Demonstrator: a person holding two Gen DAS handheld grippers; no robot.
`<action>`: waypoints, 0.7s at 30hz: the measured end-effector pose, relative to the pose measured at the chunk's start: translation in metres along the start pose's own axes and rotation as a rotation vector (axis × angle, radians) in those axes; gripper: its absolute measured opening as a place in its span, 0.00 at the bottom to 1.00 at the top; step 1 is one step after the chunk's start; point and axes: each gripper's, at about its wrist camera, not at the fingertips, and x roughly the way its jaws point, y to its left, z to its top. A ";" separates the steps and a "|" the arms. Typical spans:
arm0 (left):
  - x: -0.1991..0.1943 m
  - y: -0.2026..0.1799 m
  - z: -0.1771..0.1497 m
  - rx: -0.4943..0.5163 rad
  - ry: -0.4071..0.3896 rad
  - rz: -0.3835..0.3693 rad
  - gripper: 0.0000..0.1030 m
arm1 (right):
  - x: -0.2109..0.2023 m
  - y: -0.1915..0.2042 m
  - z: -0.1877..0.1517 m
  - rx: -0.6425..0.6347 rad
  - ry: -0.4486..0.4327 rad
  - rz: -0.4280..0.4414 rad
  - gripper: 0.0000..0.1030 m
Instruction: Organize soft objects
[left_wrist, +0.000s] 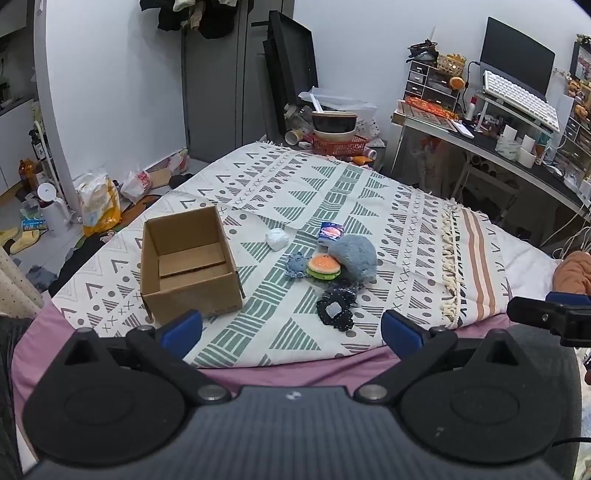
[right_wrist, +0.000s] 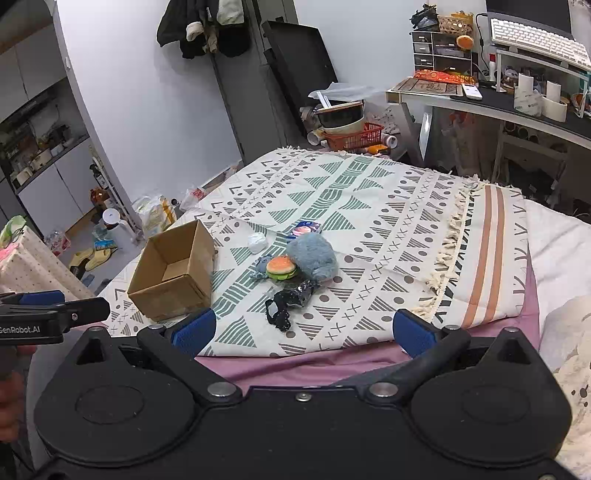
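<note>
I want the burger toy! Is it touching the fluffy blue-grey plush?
Touching: in the left wrist view, the round orange-and-green burger toy sits pressed against the fluffy blue-grey plush, no gap.

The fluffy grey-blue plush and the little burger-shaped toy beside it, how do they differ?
The fluffy grey-blue plush is the larger of the two, one plain colour and furry. The burger-shaped toy is smaller, smooth-looking, and layered orange, green and dark. The plush lies behind, farther from the cardboard box; the burger lies in front, against it. Both rest on the patterned blanket, outside the box.

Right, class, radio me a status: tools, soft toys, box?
Left tool open, right tool open, both empty. Soft toys clustered on blanket, beside cardboard box. Box empty. Nothing in the way.
</note>
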 end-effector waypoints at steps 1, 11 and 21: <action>-0.001 -0.001 -0.001 0.004 -0.002 -0.001 0.99 | 0.000 0.000 -0.001 0.001 -0.001 -0.002 1.00; -0.003 -0.004 -0.002 0.011 -0.013 -0.004 0.99 | -0.003 -0.001 -0.003 -0.003 -0.005 -0.004 1.00; -0.008 -0.009 -0.004 0.009 -0.023 -0.003 0.99 | -0.005 0.000 -0.003 -0.008 -0.007 -0.010 1.00</action>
